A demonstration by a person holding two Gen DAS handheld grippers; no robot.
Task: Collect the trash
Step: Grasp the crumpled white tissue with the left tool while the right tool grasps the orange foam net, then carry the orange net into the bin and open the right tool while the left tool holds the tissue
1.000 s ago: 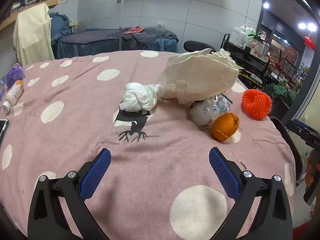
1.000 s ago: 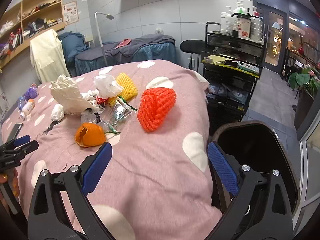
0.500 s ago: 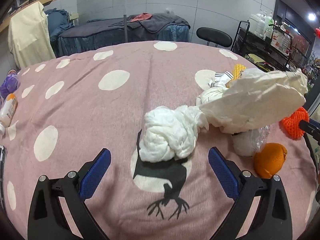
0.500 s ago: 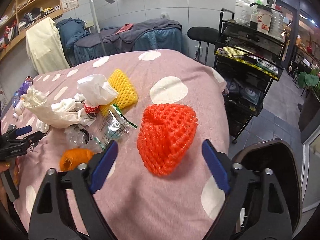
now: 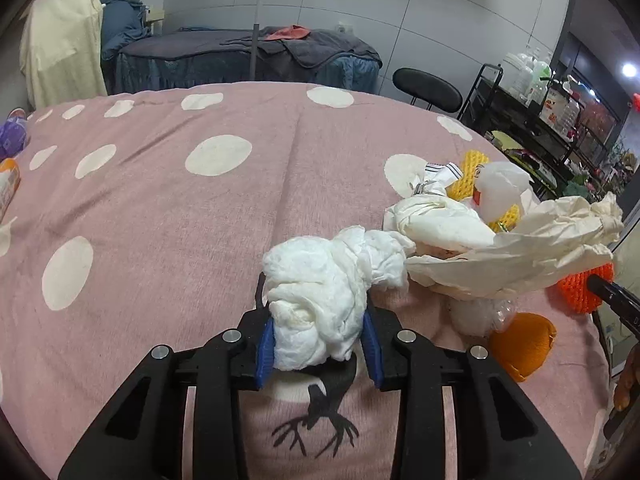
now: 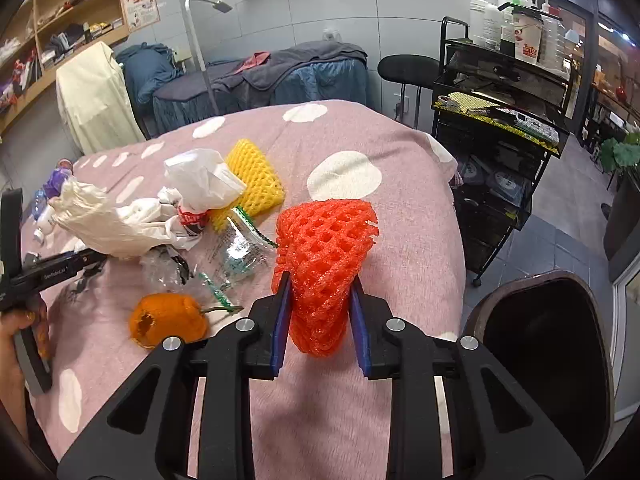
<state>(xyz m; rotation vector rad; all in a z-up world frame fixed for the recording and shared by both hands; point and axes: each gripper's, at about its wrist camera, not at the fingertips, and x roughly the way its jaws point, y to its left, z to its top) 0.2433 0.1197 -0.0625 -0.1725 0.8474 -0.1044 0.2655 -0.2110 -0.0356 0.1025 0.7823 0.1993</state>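
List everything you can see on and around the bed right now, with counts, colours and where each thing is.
white tissue wad: 1, white, between left jaws
red foam net: 1, red-orange, between right jaws
yellow foam net: 1, yellow, behind the pile
orange peel: 1, orange, near bed edge
crumpled paper bag: 1, cream, on the pile
clear wrapper: 1, clear with green, beside red net
bedspread: 1, pink, white dots
trolley: 1, black, beside bed
bin: 1, dark, below bed edge
left gripper: closing on tissue
right gripper: closing on net
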